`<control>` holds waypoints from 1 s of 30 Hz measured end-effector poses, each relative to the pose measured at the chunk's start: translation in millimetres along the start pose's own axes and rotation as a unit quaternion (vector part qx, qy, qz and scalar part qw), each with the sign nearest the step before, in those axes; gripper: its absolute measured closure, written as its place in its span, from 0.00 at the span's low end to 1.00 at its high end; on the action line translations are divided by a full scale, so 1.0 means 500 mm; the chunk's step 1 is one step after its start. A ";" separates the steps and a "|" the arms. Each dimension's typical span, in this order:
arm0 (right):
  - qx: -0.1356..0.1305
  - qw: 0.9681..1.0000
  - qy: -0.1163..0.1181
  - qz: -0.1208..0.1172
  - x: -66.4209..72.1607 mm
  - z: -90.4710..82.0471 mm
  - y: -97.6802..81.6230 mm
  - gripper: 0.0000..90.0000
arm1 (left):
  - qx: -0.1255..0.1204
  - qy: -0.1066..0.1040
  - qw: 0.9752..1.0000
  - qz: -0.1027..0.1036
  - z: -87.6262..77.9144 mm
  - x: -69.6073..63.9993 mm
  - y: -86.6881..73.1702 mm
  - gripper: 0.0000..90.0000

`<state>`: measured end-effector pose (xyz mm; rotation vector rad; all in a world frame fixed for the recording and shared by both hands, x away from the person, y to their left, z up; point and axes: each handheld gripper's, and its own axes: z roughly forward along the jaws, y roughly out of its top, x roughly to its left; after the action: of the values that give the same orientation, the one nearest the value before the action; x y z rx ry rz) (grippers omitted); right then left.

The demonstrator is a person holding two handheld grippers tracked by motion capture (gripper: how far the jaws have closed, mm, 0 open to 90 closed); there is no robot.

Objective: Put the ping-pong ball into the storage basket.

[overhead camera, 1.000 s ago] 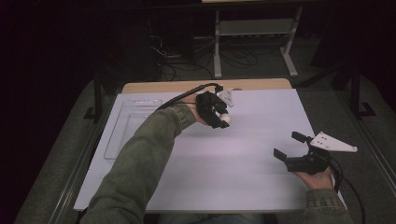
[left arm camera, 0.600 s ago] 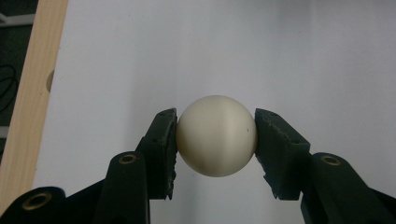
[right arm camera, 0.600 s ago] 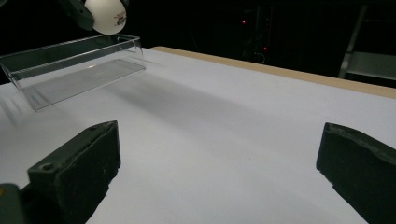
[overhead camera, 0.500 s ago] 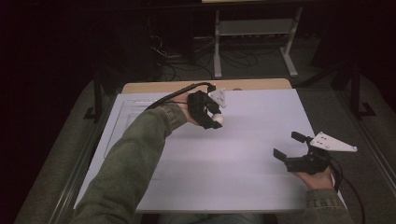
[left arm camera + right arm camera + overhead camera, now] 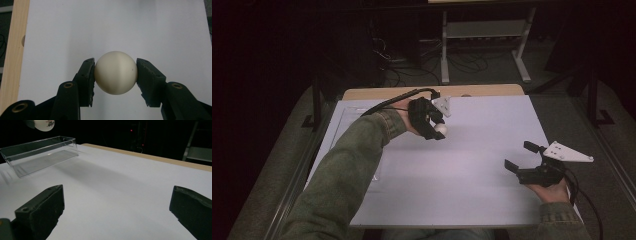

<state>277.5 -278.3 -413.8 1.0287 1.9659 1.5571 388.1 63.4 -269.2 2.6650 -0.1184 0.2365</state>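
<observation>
White table, one clear tray, one white ball clamped in left claw, right claw wide open, empty

My high camera looks forward and down on the white table, while both gripper cameras look closely along my jaws across that table

Ball: one, small, round, cream-white, smooth matt surface with a tiny dark speck on one side. Intact. Held clear above the white table, clamped at its widest part between the two black jaws of the left gripper, over the table's far-left part.
</observation>
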 end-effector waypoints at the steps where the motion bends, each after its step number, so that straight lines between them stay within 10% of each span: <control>1: 0.001 1.000 0.000 0.000 0.000 0.000 0.000 0.00 | 0.001 -0.001 1.000 0.001 -0.001 -0.001 0.000 0.57; 30: 0.000 1.000 0.000 0.001 0.000 -0.002 0.000 0.00 | 0.048 -0.018 0.999 0.005 -0.049 -0.007 -0.020 0.57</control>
<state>276.5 -278.8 -413.7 1.0312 1.9647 1.5582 382.5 83.4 -252.4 2.7661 -0.1349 0.2023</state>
